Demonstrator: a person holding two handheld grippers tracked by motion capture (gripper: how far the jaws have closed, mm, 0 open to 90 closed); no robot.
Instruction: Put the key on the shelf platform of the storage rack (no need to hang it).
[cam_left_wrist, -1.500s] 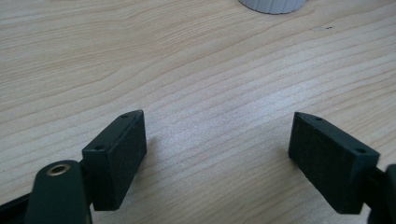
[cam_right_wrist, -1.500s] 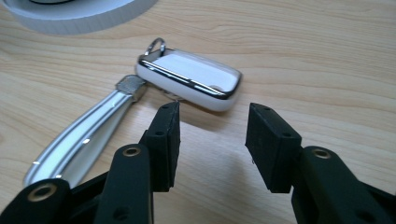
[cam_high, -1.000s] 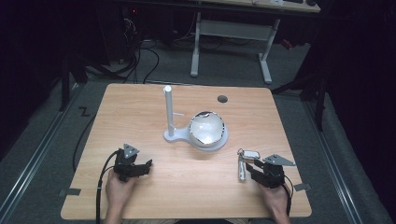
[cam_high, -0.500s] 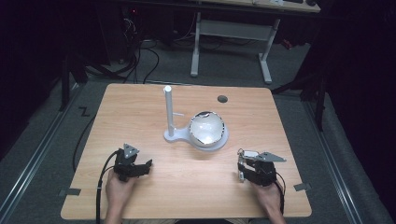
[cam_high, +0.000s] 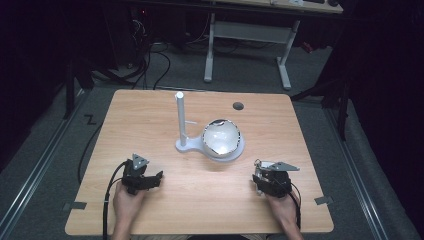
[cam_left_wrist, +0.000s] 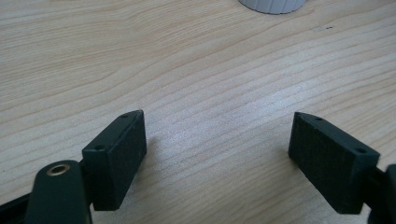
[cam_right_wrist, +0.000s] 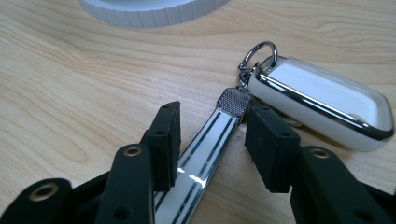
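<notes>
A white key fob (cam_right_wrist: 322, 102) with a chrome rim lies on the wooden table (cam_high: 150, 115). A key ring (cam_right_wrist: 256, 53) joins it to a striped metal strap (cam_right_wrist: 210, 140). My right gripper (cam_right_wrist: 212, 116) stands open over that strap, one jaw on each side of it, with gaps showing. In the high view the right gripper (cam_high: 260, 174) is at the front right, over the fob. My left gripper (cam_high: 156, 179) rests at the front left. Its jaws are wide apart over bare wood, so the left gripper (cam_left_wrist: 219, 135) is open and holds nothing.
A white stand (cam_high: 185, 146) with an upright post (cam_high: 179, 117) sits mid-table. A shiny round bowl (cam_high: 221, 136) rests on its ribbed base (cam_right_wrist: 149, 9). A dark hole (cam_high: 238, 105) marks the table's far side. Desk legs and cables lie on the floor beyond.
My right gripper has moved left onto the key fob, which lay just beside it a second ago. The left gripper has stayed put.
</notes>
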